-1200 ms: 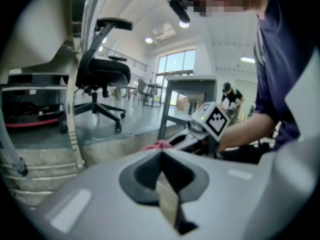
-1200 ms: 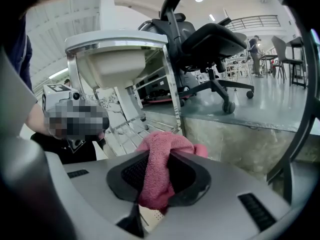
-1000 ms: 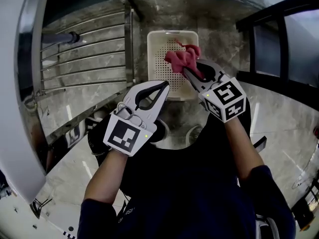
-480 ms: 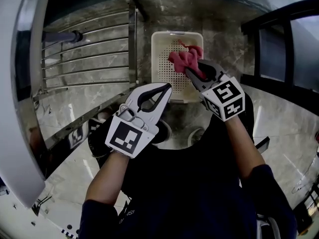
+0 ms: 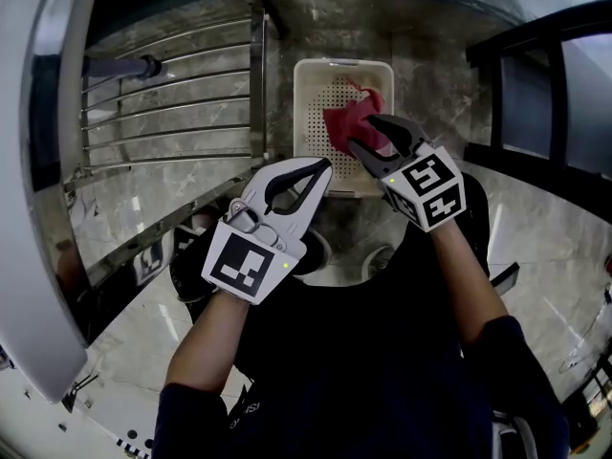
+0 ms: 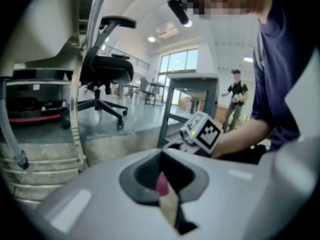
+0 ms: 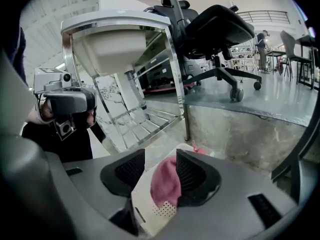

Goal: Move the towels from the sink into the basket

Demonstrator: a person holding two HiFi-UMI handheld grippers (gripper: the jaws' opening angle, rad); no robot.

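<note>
Right tool (image 5: 360, 131): its jaws have just been opened and are now seen well apart; nothing is gripped.
Towel (image 5: 342, 122): a pink bunch is caught between those jaws, draped against one ribbed pad, not pinched.
Towel's place: over the right half of the basket (image 5: 316, 89), toward its near edge; whether it is fully landed can't be told.
Basket: cream, perforated, set on the marble floor (image 5: 430, 75).
Left tool (image 5: 318, 167): closed tight, nothing held, parked off the basket's near left corner.
Handling: a light, limp, soft cloth is expected, so clinging to the pad is likely and no damage is feared.
Best hold: a thick gathered fold is favoured over a thin edge.
</note>
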